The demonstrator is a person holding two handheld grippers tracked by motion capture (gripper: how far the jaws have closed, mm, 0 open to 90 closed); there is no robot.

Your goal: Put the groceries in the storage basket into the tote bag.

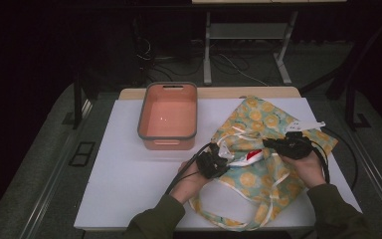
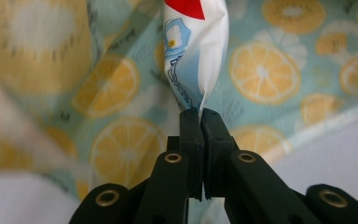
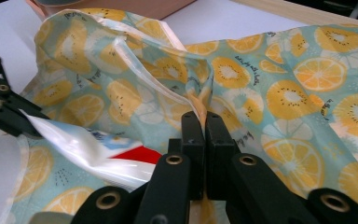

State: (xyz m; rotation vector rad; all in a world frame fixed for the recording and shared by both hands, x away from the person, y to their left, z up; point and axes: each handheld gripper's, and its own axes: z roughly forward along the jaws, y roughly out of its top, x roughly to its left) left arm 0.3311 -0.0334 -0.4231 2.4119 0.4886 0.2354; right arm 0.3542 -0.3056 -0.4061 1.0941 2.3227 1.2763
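Your left gripper (image 2: 200,114) pinches the light, crinkly snack packet (image 2: 193,56) by its sealed edge at the bag's (image 1: 258,124) mouth; your right gripper (image 3: 204,119) clamps the soft fabric rim.

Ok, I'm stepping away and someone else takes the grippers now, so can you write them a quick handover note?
Left gripper: shut on the corner of the white snack packet.
Right gripper: shut on the rim of the lemon-print bag, holding its mouth up.
Packet lies at the bag's mouth, partly out.
Pink tub stands on the white table, left of the bag, with nothing in it.
Left to do: probably draw the packet clear and set it in the tub.
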